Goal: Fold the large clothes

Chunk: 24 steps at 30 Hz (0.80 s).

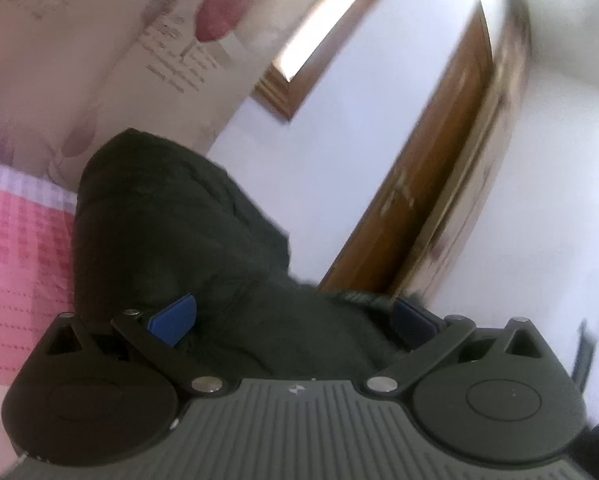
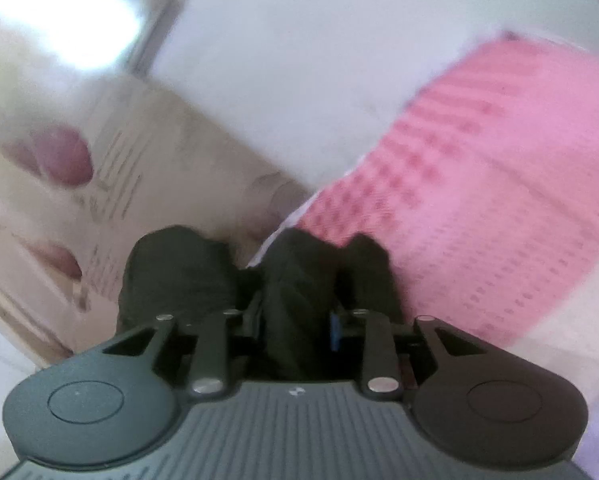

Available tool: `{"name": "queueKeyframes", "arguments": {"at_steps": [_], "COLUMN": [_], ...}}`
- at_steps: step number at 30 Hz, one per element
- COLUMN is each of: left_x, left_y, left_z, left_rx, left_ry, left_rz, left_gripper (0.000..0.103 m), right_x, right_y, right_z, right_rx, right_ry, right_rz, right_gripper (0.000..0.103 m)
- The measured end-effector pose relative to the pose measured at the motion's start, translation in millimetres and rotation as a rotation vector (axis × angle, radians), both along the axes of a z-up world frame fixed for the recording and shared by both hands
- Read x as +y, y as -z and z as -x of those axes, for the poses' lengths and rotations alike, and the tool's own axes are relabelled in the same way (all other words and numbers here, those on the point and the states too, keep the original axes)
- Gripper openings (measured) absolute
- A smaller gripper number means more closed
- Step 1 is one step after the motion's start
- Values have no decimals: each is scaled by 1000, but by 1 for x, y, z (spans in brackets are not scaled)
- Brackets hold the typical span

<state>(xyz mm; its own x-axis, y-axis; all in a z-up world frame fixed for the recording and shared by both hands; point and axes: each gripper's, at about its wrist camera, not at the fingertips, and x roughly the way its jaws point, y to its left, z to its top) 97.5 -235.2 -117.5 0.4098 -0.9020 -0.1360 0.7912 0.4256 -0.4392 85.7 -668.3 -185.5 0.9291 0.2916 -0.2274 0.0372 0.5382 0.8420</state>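
Two grippers, left gripper (image 1: 293, 320) spread wide around, right gripper (image 2: 295, 322) clamping dark garment (image 1: 171, 220).

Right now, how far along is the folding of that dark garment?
Nothing looks folded yet. The bunched dark fabric garment sits between the wide-set pads of the left gripper and in the right gripper, above the pink checked bedcover. Laying flat and folding remain.

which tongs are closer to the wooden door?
Left. The wooden door stands just beyond the left tongs, behind the dark garment. The right wrist view shows no door.
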Motion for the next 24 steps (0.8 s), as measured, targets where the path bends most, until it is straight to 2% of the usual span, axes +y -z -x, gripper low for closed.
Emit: {"name": "queueKeyframes", "arguments": {"at_steps": [2,4,7,10,11,14,16,17,18,20,22,24], "left_x": [-3,-5,-6,-6,-6,-6,-4,-3,0,4,4,-5], "left_y": [3,4,7,9,9,9,9,8,6,-1,-10,-17], "left_z": [0,-2,-5,-3,-2,-1,0,0,-1,2,10,17], "left_rx": [-18,-17,3,-5,-13,-41,-51,-45,-22,15,-34,-94], "left_ry": [14,26,36,35,35,34,26,21,10,-15,-42,-38], "left_rz": [-20,-30,-5,-7,-14,-40,-50,-47,-37,1,32,26], "left_gripper": [102,102,102,102,102,102,102,102,101,99,99,99], "right_x": [-4,-1,33,91,116,170,179,180,179,170,165,162], "right_y": [-14,-36,-90,-127,-134,-126,-105,-93,-82,-66,-51,-38], "right_z": [21,43,76,82,80,73,70,71,75,85,94,100], "right_rx": [-44,-81,-180,-222,-217,-151,-63,-23,9,47,74,88], "right_ry": [45,87,72,-62,-110,-171,-166,-148,-127,-85,-52,-21], "right_rz": [31,109,348,581,696,1009,1104,1146,1160,1102,1050,970], "right_gripper": [35,42,42,42,42,40,39,34,33,34,34,34]}}
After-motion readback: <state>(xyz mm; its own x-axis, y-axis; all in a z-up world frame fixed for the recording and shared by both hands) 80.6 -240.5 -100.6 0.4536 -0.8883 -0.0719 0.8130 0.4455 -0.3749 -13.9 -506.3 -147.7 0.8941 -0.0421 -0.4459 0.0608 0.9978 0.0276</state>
